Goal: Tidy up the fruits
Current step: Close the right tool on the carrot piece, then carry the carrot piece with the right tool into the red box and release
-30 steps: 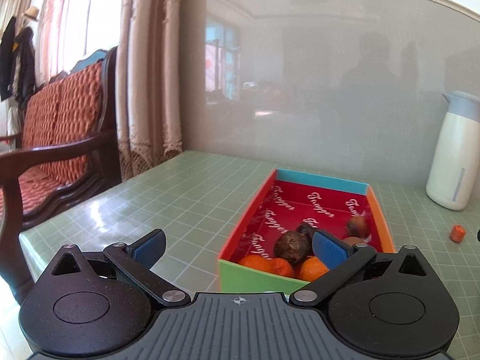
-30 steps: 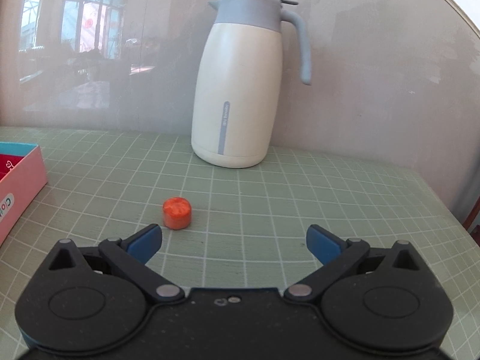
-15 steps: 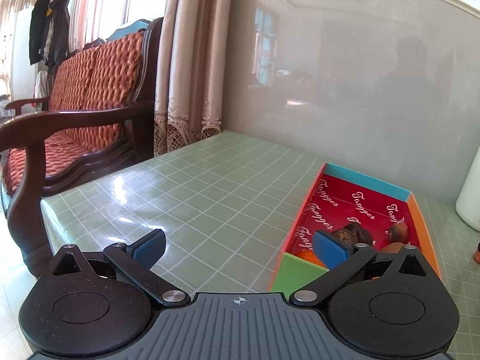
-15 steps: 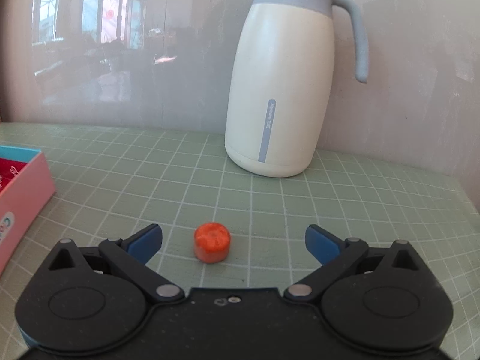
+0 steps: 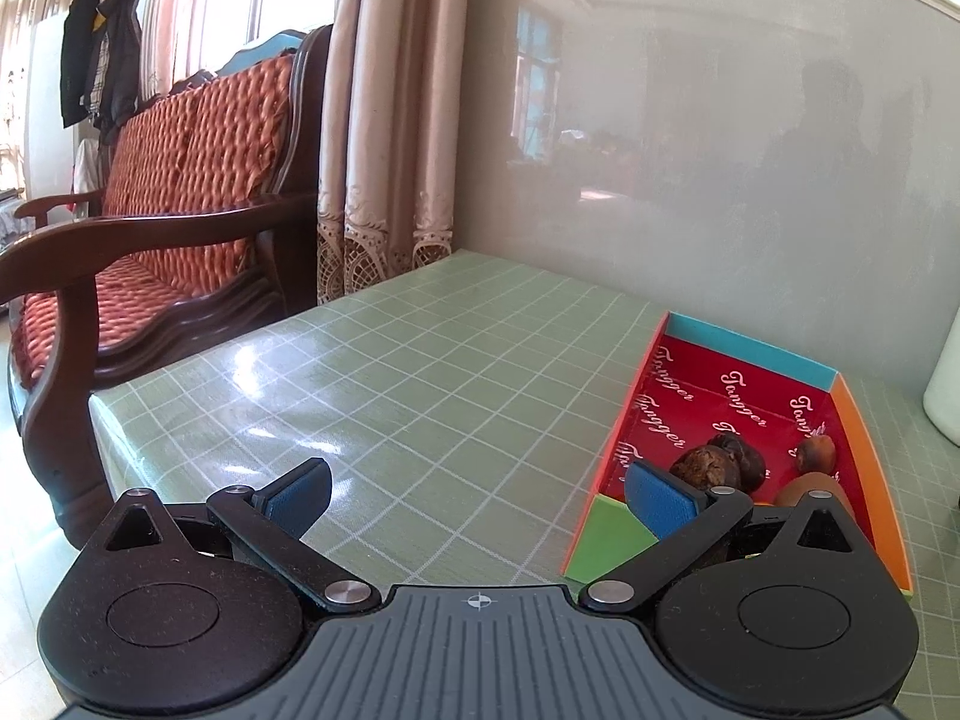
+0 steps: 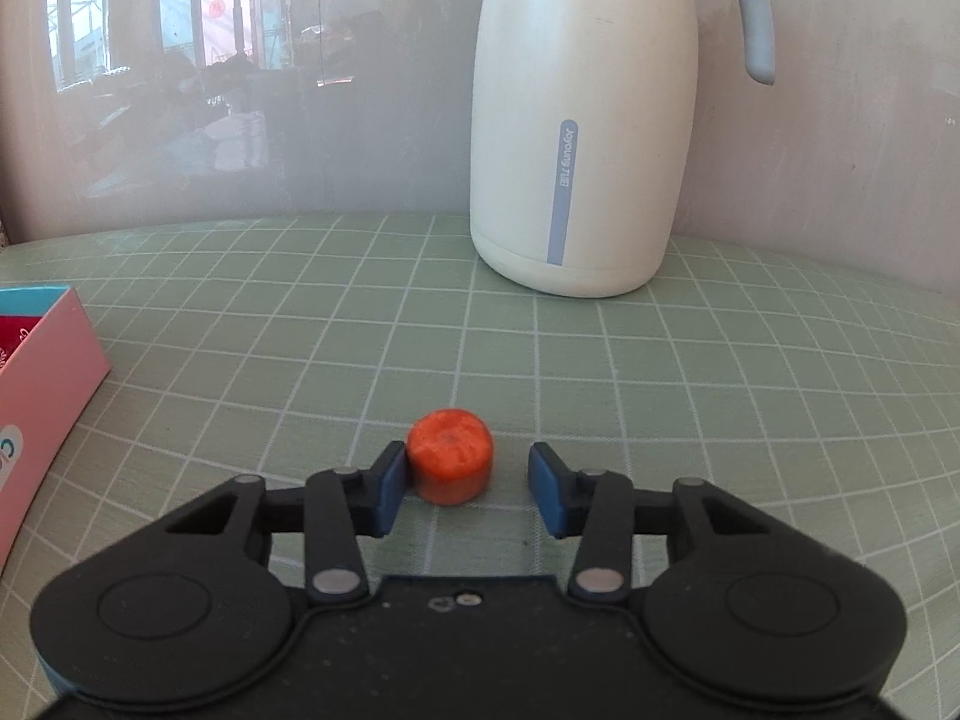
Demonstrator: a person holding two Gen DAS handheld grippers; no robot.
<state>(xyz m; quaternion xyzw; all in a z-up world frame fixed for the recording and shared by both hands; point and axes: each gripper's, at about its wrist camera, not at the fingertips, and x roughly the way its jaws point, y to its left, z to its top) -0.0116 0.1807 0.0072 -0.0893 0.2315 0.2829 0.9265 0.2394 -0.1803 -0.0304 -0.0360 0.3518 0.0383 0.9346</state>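
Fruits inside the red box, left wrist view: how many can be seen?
4: two dark wrinkled fruits mid-box, a small brown fruit by the orange wall, and a brown fruit at the left tongs, which may hide more.

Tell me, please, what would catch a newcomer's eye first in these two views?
Probably the orange chunk on the green table, between the right gripper pads, whose jaws have just been closing: one touches it, the other does not. Behind stands a white jug. The left gripper hangs open beside the colourful box.
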